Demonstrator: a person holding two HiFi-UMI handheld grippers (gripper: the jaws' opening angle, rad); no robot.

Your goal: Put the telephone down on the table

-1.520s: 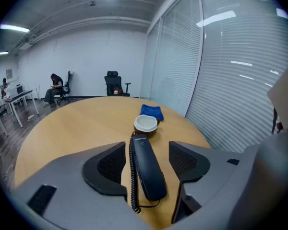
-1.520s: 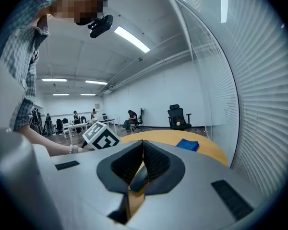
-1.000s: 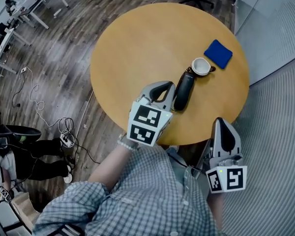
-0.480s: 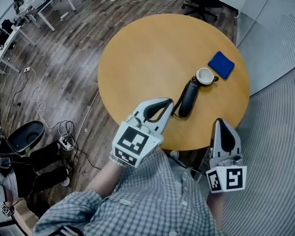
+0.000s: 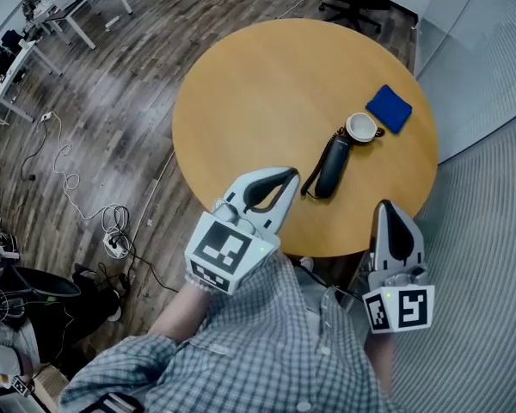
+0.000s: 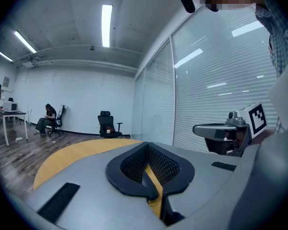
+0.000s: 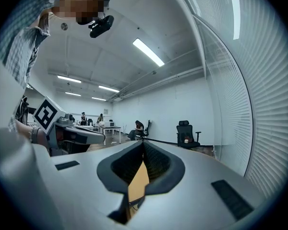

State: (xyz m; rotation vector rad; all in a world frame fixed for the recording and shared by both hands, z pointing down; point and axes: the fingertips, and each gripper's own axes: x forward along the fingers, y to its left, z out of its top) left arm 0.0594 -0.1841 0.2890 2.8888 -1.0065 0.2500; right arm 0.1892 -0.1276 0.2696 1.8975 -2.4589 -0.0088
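Seen from above, a round wooden table (image 5: 258,93) stands on a dark plank floor. The telephone (image 5: 330,169), a dark handset with a curly cord, lies flat on the table near its front edge, and nothing touches it. Its far end is just beside a white cup (image 5: 359,127), and a blue cloth (image 5: 389,108) lies just beyond the cup. The left gripper (image 5: 284,177) hovers over the table's front edge, near the telephone's left side but apart from it, with its jaws together and empty. The right gripper (image 5: 384,206) hangs off the table's front edge, close to the person's checked shirt (image 5: 267,342), its jaws also together and holding nothing.
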